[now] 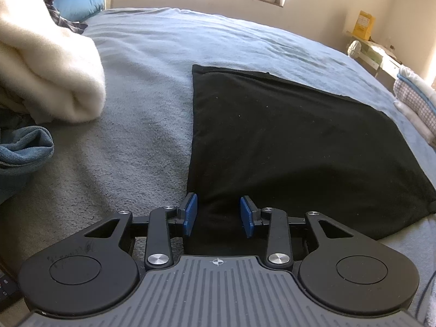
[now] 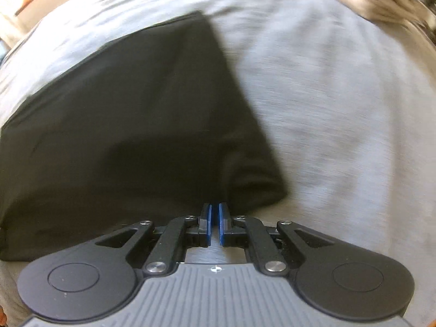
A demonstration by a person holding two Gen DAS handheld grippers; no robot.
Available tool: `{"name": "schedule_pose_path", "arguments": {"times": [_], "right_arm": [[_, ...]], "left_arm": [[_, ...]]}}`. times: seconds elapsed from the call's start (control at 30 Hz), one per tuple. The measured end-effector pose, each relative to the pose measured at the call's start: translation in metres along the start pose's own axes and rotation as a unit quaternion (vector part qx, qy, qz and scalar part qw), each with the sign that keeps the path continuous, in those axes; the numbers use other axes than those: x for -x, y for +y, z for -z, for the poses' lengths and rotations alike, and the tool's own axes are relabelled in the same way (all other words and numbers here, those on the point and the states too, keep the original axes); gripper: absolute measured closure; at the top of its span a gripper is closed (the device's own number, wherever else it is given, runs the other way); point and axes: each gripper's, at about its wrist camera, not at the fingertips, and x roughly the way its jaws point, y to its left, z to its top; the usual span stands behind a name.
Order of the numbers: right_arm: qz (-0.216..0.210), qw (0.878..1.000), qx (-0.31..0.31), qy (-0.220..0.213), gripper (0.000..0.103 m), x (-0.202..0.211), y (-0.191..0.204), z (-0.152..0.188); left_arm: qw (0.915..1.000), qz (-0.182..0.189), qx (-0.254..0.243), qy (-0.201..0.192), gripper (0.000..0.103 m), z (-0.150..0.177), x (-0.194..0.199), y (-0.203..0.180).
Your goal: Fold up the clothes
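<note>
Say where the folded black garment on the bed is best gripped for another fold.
Probably the near edge of the black garment, taken at its two near corners from the front. It lies flat on the grey bedspread; the left gripper stands open over the near-left corner, and the right gripper is shut near the near-right corner.

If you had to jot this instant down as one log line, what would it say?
black garment: flat on grey bedspread | left gripper: open at near edge | right gripper: shut, pinching near edge
</note>
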Motion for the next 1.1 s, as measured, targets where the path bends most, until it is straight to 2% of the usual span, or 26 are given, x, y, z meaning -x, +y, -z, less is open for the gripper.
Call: {"name": "schedule_pose_path", "arguments": {"times": [0.1,0.17,0.23,0.33,0.43,0.47,0.6,0.63,0.77,0.8,0.87,1.03,1.1], "right_arm": [[-0.016,1.0,-0.013,-0.022,0.097,0.007,-0.003,-0.009],[-0.023,0.999,-0.008,-0.021,0.098,0.002,0.001,-0.015],[-0.002,1.0,-0.007,-0.012,0.099,-0.007,-0.005,-0.014],[0.01,0.999,-0.043,-0.009,0.101,-0.005,-0.031,-0.011],[0.032,0.997,-0.071,-0.022,0.098,0.008,-0.047,-0.008],[0.03,0.996,-0.075,-0.027,0.098,0.011,-0.049,-0.009],[-0.029,0.995,-0.095,-0.032,0.098,0.012,-0.046,-0.019],[-0.031,0.995,-0.096,-0.027,0.098,0.008,-0.045,-0.021],[0.036,0.992,-0.118,-0.03,0.098,0.002,-0.06,-0.016],[0.033,0.991,-0.13,-0.032,0.098,0.004,-0.063,-0.014],[-0.011,0.989,-0.142,-0.037,0.097,0.013,-0.061,-0.008],[-0.091,0.994,-0.056,-0.01,0.098,0.016,-0.009,-0.011],[-0.08,0.996,-0.034,0.012,0.098,0.005,0.006,-0.017]], "left_arm": [[1.0,0.0,-0.004,0.0,0.066,0.0,0.0,-0.001],[1.0,0.0,-0.003,0.0,0.066,0.0,0.0,-0.001],[1.0,-0.001,-0.001,0.0,0.066,0.0,-0.001,-0.001],[1.0,-0.003,-0.002,0.001,0.066,-0.001,-0.001,-0.002],[1.0,-0.003,-0.007,0.001,0.064,0.0,-0.001,-0.003],[1.0,-0.003,-0.008,0.001,0.064,-0.001,-0.001,-0.003],[0.9999,-0.003,-0.01,0.003,0.064,-0.001,0.0,-0.004],[0.9999,-0.003,-0.01,0.003,0.064,-0.001,0.0,-0.004],[0.9999,-0.001,-0.011,0.005,0.064,-0.002,-0.001,-0.003],[0.9999,-0.001,-0.011,0.005,0.064,-0.002,-0.001,-0.003],[0.9999,0.0,-0.011,0.006,0.063,-0.003,-0.001,-0.003],[0.9999,0.002,-0.012,0.008,0.062,-0.003,-0.001,-0.003],[0.9999,0.005,-0.009,0.007,0.062,-0.003,0.0,-0.002]]}}
